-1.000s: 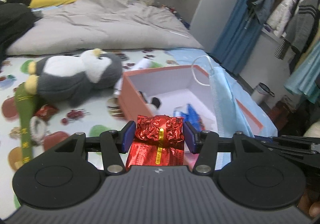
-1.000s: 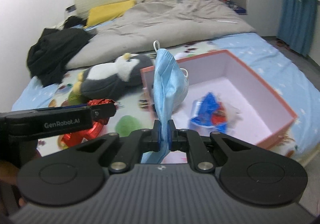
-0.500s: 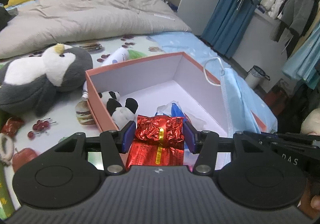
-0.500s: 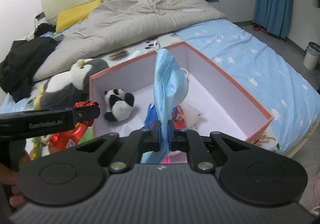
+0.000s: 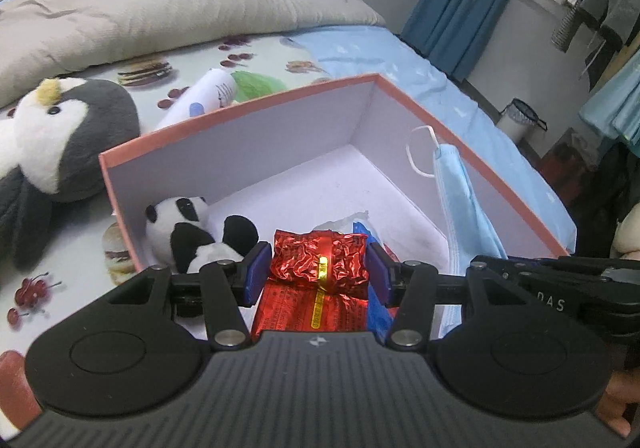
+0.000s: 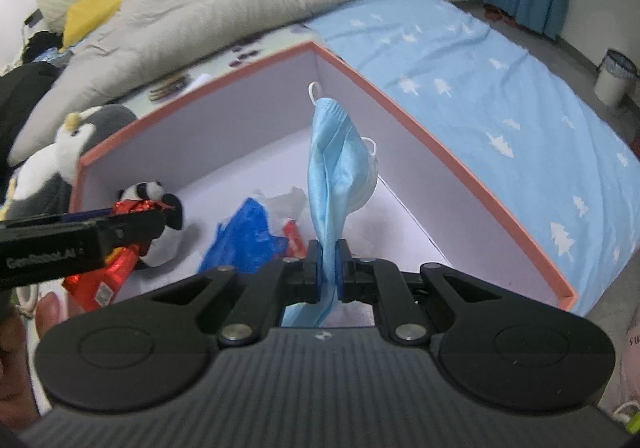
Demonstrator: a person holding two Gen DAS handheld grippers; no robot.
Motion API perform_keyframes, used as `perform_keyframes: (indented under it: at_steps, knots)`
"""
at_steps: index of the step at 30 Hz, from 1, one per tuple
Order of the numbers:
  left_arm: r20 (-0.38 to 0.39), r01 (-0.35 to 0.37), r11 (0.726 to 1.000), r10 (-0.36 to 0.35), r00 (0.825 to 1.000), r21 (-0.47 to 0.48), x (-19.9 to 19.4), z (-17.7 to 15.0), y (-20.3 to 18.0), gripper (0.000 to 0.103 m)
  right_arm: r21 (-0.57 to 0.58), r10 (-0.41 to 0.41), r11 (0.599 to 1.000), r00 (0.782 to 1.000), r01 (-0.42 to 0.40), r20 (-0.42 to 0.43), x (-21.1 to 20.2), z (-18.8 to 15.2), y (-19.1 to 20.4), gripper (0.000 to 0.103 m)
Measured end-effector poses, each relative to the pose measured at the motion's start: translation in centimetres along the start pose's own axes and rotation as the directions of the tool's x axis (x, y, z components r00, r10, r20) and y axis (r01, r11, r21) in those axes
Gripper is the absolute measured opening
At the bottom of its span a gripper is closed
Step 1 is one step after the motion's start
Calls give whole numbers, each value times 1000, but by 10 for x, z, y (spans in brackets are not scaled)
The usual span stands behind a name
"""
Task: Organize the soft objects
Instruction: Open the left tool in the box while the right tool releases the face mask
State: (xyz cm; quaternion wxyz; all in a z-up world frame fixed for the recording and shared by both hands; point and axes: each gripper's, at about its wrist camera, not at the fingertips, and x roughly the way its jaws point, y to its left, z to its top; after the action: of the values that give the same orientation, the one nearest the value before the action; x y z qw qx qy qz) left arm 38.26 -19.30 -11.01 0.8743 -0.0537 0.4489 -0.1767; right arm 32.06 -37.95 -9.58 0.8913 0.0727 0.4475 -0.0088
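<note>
**Both grippers loaded, held over the open box**

At far left a penguin plush lies on the bedsheet, just outside the left wall of the pink-rimmed box. Inside, a panda plush sits in the near-left corner, with a blue bag on the floor near the middle; the far half of the floor is bare. The left gripper has its pads clamped on a crinkled red foil packet, above the box's near edge. To the right, the right gripper pinches a blue face mask, which stands upright over the box interior, clear of the right wall.
</note>
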Motion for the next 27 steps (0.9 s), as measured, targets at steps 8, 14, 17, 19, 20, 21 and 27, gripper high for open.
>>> perform_keyframes:
  at_steps: [8, 14, 17, 19, 20, 21, 27]
  knots:
    - [2, -2, 1000, 2, 1000, -7, 4, 2, 2, 74, 67, 20, 998, 999, -17, -44, 9, -3, -11, 33]
    - [37, -5, 1000, 5, 999, 4, -23, -3, 0, 74, 81, 33, 996, 999, -31, -13, -10, -7, -8, 41]
    - [58, -11, 1000, 10, 998, 9, -43, -8, -2, 74, 71, 39, 997, 999, -40, 9, -25, -11, -4, 41]
    - [74, -16, 1000, 16, 997, 12, -57, -13, -4, 74, 63, 51, 997, 998, -52, 25, -37, -16, -1, 41]
    - [82, -19, 1000, 18, 996, 11, -65, -16, -4, 74, 60, 57, 996, 998, -59, 34, -43, -19, 1, 41]
    - [88, -20, 1000, 19, 996, 10, -72, -20, -5, 74, 58, 62, 996, 997, -64, 41, -48, -21, 3, 41]
    - [128, -32, 999, 32, 991, -6, -116, -44, -2, 74, 42, 101, 994, 991, -105, 88, -82, -40, 17, 41]
